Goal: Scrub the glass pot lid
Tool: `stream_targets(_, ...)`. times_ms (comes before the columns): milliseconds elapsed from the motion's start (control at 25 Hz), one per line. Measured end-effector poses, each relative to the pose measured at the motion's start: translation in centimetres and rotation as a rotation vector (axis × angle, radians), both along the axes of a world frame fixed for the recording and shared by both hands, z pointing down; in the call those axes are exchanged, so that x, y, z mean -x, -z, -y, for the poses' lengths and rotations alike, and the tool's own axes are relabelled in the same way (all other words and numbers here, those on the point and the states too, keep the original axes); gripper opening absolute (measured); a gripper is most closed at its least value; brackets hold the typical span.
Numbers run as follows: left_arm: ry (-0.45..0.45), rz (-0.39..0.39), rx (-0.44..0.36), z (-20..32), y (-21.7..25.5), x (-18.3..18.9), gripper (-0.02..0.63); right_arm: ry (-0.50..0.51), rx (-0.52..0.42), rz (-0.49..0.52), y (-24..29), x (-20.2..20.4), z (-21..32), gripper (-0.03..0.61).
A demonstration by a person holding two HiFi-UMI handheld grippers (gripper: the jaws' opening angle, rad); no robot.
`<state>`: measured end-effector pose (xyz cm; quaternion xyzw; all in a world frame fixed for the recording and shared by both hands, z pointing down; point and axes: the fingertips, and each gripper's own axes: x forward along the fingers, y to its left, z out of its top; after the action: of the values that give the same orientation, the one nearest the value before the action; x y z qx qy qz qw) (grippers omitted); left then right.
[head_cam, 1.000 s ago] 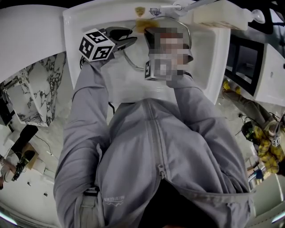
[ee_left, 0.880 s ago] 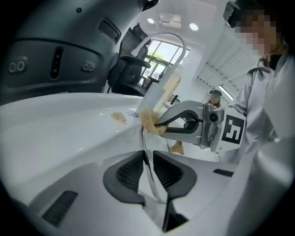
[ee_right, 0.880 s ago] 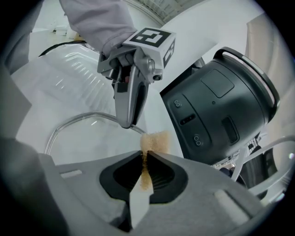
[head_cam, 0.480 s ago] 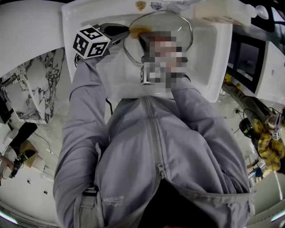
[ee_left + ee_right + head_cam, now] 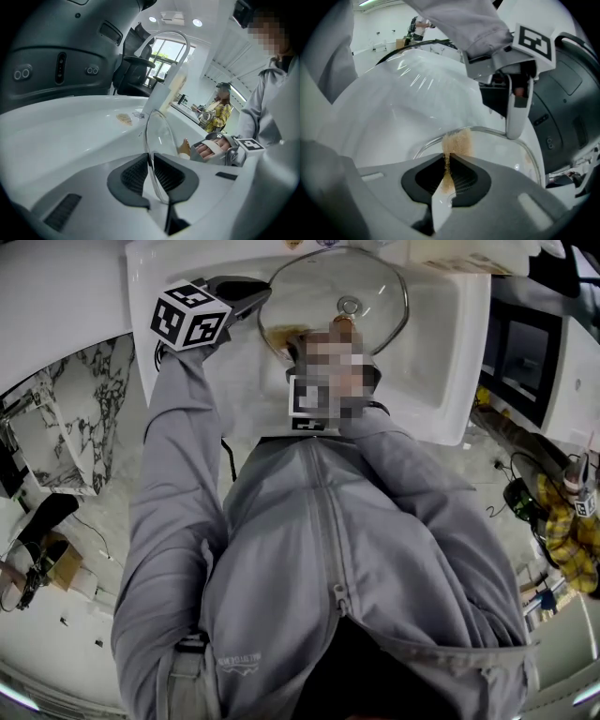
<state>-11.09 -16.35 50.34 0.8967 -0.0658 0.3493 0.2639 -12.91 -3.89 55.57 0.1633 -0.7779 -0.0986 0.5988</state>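
SINK [image 5: 441, 362]: white basin | GLASS POT LID [image 5: 370, 282]: inside sink, toward 12 o'clock | LEFT GRIPPER [image 5: 151, 171]: jaws have just been closing, now pinching lid rim at 9 o'clock | RIGHT GRIPPER [image 5: 447, 176]: clamped on tan scrub pad [image 5: 457, 142], which touches lid near 8 o'clock | RISK: thin rim pinch may slip under scrubbing pressure, dropping the glass | WRITING: sink sticker [image 5: 124, 119] too blurred to read

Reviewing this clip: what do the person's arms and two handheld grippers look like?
Both arms wear light grey jacket sleeves. The left gripper and right gripper have pale grey-white bodies and dark ribbed pads. Each carries a white cube printed with black square markers. The left gripper's jaws have just been closing on the glass pot lid, at its rim.
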Motion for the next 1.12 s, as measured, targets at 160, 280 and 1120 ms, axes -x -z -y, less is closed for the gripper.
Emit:
stream_targets(160, 0.009, 0.013, -0.013, 0.1, -0.2, 0.1, 0.038, -0.01, 0.132, -0.055, -2.0, -0.7, -2.9, 0.029)
stream_targets(280, 0.016, 0.016, -0.02, 0.1, -0.1, 0.1, 0.035, -0.056, 0.261, -0.057, -3.6, -1.6, -5.2, 0.029)
stream_targets(1120, 0.051, 0.029, -0.039, 0.1, -0.2, 0.2, 0.031, -0.308, 0.021, 0.136, 9.3, -7.3, 5.7, 0.029)
